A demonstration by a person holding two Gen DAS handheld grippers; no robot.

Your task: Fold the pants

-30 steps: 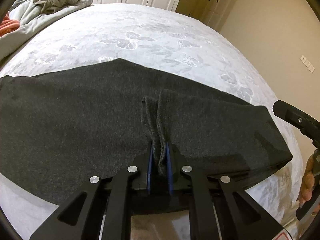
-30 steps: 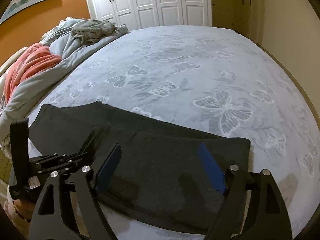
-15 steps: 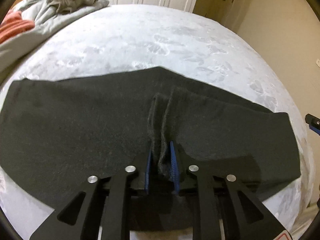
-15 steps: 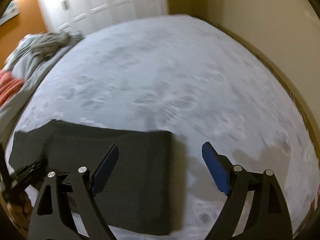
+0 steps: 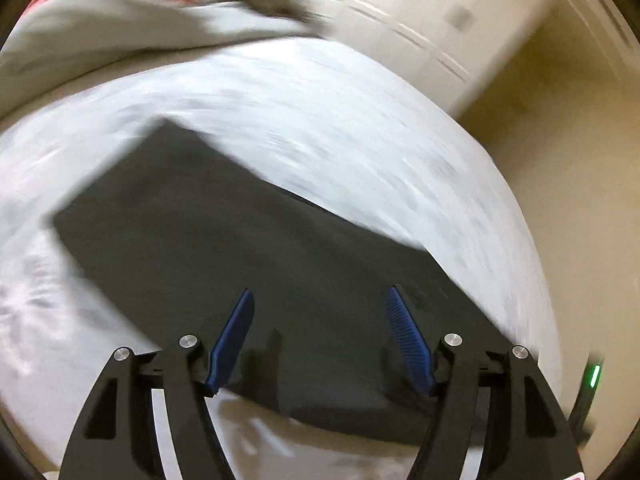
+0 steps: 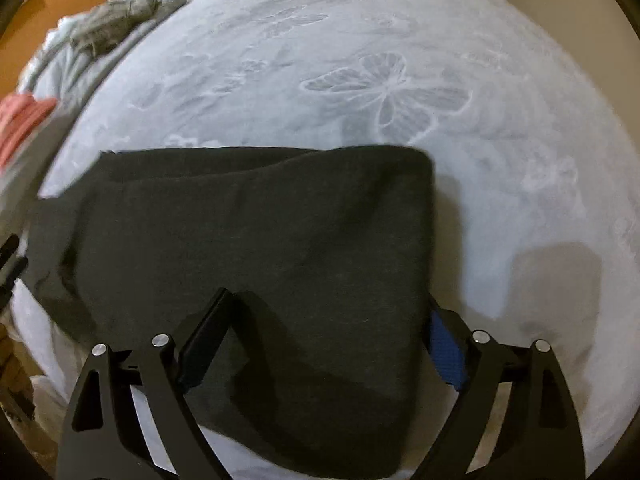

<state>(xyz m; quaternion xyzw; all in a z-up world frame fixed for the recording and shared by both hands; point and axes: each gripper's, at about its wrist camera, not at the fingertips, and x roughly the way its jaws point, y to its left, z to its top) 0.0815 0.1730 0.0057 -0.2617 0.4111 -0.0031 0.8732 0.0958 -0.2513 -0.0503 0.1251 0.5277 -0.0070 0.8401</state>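
Dark grey pants (image 6: 256, 248) lie flat on a pale butterfly-print bedspread (image 6: 400, 80), long axis running left to right. The right gripper (image 6: 324, 344), fingers spread wide and empty, hovers low over the right end, its right blue pad just past the cloth's edge. The left gripper (image 5: 322, 336), also spread and empty, hangs over the near edge; the right looks nearer for a grasp

Both grippers, left (image 5: 320, 336) and right (image 6: 328, 340), are black plastic frames with cutouts, shiny silver screws and ribbed blue finger pads (image 5: 408, 340).
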